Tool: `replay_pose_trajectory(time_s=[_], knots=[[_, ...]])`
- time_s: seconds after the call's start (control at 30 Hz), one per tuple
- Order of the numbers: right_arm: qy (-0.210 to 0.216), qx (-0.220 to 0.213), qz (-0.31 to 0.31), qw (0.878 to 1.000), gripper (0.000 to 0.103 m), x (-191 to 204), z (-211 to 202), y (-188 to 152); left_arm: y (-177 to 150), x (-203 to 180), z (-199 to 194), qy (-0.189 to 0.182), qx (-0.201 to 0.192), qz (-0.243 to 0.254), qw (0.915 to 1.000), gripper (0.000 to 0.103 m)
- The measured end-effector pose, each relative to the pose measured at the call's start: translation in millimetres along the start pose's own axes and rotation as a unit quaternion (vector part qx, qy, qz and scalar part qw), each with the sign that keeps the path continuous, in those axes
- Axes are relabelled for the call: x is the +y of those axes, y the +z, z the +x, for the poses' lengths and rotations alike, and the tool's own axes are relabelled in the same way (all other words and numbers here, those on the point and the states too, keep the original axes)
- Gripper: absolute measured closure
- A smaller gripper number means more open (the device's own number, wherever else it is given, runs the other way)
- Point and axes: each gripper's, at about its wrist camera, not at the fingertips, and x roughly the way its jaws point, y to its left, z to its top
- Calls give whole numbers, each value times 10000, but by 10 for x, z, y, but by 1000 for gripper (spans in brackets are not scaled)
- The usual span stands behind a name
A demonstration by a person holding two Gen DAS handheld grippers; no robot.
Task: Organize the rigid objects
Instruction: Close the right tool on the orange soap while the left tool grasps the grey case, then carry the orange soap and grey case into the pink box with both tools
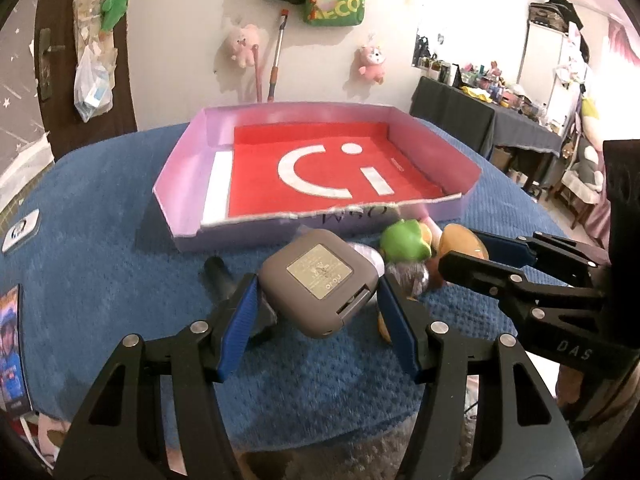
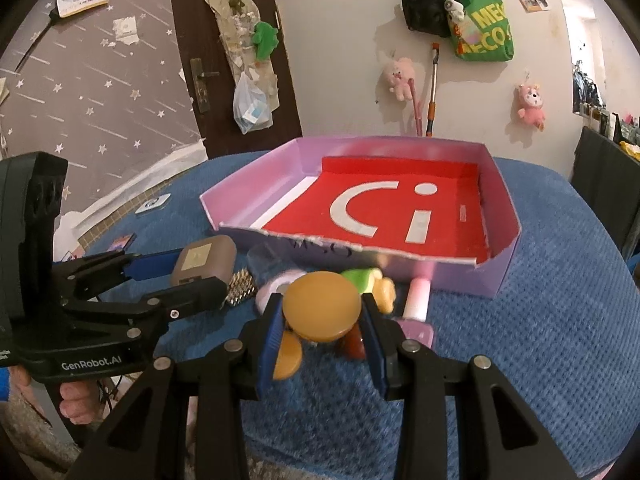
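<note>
A grey square case [image 1: 318, 284] with a metallic label sits tilted between the blue pads of my left gripper [image 1: 318, 320], which is shut on it just above the blue tablecloth. From the right wrist view the same case [image 2: 202, 260] shows in that left gripper [image 2: 196, 276]. My right gripper [image 2: 322, 332] is shut on an orange round toy [image 2: 324, 304], with its pads against both sides. This right gripper [image 1: 460, 252] stands right of the case. A pink box [image 1: 184, 216] with a red lining [image 2: 400, 216] lies just behind both, with nothing in it.
On the blue cloth in front of the box lie a green toy [image 2: 362, 278], a metal watch band [image 2: 240, 288], a pink-white cylinder [image 2: 418, 300] and a black object [image 1: 218, 276]. A small card [image 1: 20, 230] lies far left. A hand [image 2: 76, 400] holds the left gripper's handle.
</note>
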Motion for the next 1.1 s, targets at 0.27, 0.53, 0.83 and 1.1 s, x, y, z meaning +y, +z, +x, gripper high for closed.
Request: replay_pose_trajectory(time_s=[0.27,0.53,0.83,1.1], knots=[[-118,-97,57,9999,63,-134,66,231,255,40,68,-36,-138,114,9998,45],[-167,-53,77,9998,63,-221,211,429,490,65,190,-82,-173,194,9996,45],[-281,73,92,9995,63,-329,417,635,724,105,377,-13,-147,341,9993,45],[-414,308,245,9984,63,-507,678,845,921,176,657,45,18,360,9993,45]])
